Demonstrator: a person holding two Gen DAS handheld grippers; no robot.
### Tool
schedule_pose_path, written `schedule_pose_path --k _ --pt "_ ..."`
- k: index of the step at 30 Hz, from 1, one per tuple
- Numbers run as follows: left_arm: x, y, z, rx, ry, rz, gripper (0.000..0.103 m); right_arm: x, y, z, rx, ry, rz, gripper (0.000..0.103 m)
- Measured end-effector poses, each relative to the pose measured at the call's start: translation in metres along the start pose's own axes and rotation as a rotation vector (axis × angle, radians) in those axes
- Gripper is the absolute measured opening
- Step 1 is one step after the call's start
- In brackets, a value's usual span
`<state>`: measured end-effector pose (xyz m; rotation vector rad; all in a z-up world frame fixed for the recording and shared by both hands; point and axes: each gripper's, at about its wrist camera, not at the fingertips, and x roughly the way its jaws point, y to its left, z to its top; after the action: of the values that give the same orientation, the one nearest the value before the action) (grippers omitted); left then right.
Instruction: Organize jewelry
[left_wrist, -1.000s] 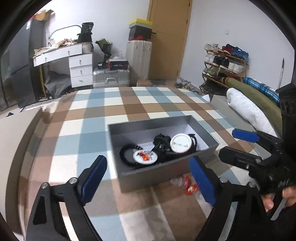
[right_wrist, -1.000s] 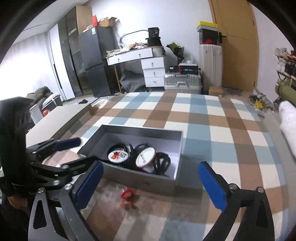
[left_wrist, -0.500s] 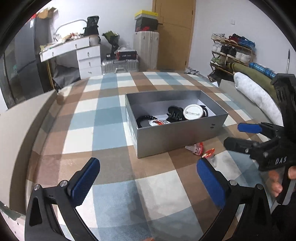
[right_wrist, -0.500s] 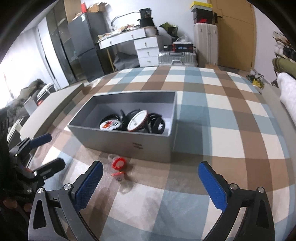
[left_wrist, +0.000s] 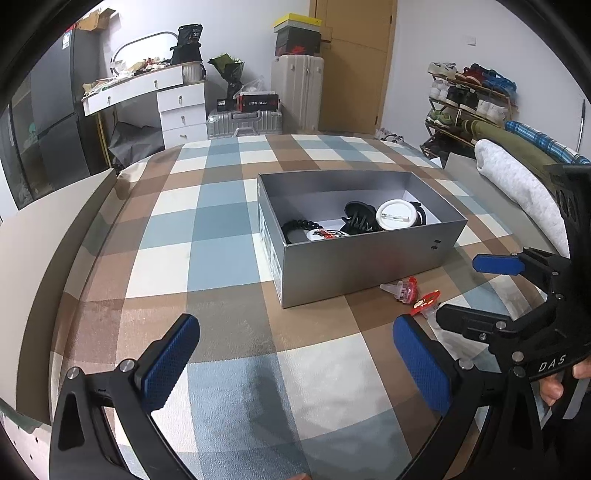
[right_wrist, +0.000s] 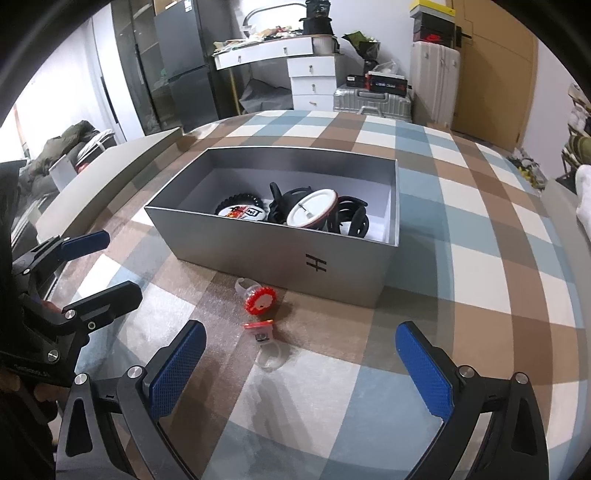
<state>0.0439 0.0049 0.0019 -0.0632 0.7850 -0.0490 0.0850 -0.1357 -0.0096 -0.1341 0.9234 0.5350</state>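
Observation:
A grey open box (left_wrist: 365, 258) (right_wrist: 280, 254) sits on the checked cloth. It holds black hair clips (right_wrist: 351, 218), a black coil band (left_wrist: 297, 224) and round white badges (left_wrist: 395, 216) (right_wrist: 312, 212). Two red toy rings lie on the cloth in front of the box: one with a round toothed top (right_wrist: 259, 304) (left_wrist: 404, 290), one nearer me (right_wrist: 260, 330) (left_wrist: 424, 303). My left gripper (left_wrist: 295, 358) is open and empty, well short of the box; it shows at the left of the right wrist view (right_wrist: 103, 262). My right gripper (right_wrist: 301, 363) is open and empty, just short of the rings (left_wrist: 476, 291).
The checked cloth (left_wrist: 207, 221) covers the work surface; a beige board (left_wrist: 44, 236) lies along its left edge. A rolled white towel (left_wrist: 517, 188) lies at the right. Behind are a white desk (left_wrist: 159, 96), suitcases (left_wrist: 295, 92) and a shoe rack (left_wrist: 469, 99).
Both grippers have drawn back and lifted from the box, so it looks farther away. The two red rings now lie ahead of the right gripper. Both stay open.

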Motion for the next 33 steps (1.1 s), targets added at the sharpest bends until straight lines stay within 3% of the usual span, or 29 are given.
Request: schedule_pose_path --k 4,17,33 --pt "0.0 0.0 -0.001 0.0 0.002 0.003 0.102 0.004 0.003 -0.001 -0.01 0.015 -0.007 0.101" --pt "0.0 0.007 -0.001 -0.018 0.003 0.013 0.102 0.016 0.021 -0.007 -0.085 0.055 0.037 0.068" --pt "0.0 0.005 -0.001 -0.015 0.004 0.004 0.102 0.022 0.033 -0.009 -0.122 0.046 -0.014 0.06"
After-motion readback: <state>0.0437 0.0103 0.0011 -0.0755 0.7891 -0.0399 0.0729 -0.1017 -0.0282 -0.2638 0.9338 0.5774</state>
